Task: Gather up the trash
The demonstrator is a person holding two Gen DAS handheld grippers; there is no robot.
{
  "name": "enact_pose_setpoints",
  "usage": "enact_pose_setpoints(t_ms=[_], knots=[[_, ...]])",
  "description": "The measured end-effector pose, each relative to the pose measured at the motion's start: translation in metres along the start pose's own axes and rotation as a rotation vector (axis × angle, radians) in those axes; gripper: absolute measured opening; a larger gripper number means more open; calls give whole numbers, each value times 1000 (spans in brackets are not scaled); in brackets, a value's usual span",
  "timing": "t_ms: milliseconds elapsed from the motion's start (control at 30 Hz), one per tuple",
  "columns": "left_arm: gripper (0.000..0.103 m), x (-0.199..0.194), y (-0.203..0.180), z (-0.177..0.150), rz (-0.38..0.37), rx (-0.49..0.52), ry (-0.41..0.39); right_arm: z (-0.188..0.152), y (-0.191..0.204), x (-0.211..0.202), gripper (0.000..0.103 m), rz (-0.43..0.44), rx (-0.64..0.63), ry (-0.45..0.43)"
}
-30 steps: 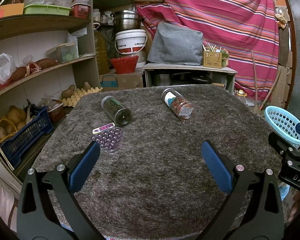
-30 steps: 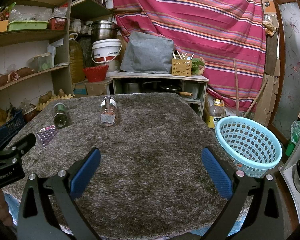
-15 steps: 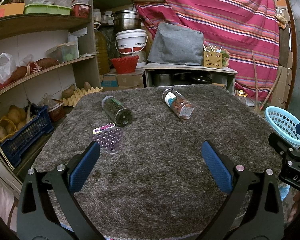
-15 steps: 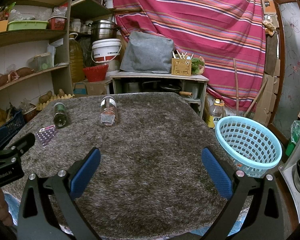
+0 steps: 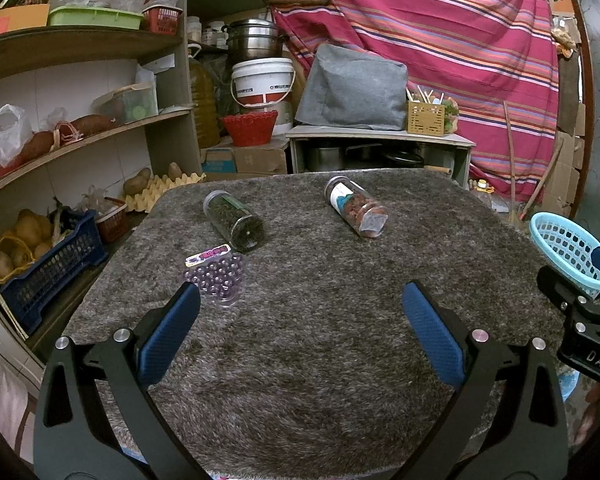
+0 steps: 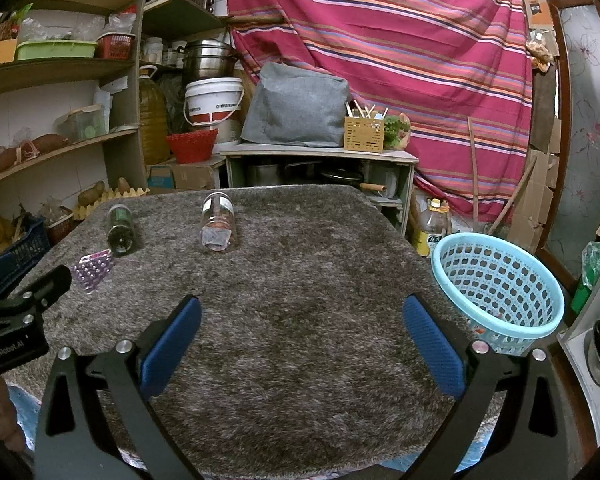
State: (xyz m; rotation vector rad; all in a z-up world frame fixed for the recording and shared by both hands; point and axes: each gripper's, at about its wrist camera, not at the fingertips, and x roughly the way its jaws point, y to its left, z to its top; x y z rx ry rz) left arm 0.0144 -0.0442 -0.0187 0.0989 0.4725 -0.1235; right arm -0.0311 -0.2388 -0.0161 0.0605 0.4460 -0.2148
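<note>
Grey rug [image 5: 320, 340] bears two jars [image 5: 234, 222] [image 5: 356, 210] and a bead pack [image 5: 216, 276], all on the far left; basket [image 6: 496, 292] sits off its right edge; both grippers [image 5: 300, 336] [image 6: 300, 340] gape wide, empty; whichever is fetched needs a reach across.

Striped cloth [image 6: 400, 40], cluttered shelves [image 5: 80, 80]

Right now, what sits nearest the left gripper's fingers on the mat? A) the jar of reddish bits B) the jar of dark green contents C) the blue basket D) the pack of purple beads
D: in the left wrist view the pack of purple beads lies just ahead of the left gripper, close to its left finger; both jars lie farther back on the mat, and the blue basket stands off its right edge.
</note>
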Motion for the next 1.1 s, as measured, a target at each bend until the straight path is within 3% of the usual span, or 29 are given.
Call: enact_pose_setpoints(t_ms=[1100], knots=[[98,4,6,-2,-5,-13,21,-3,3,2,99,2,-2,4]])
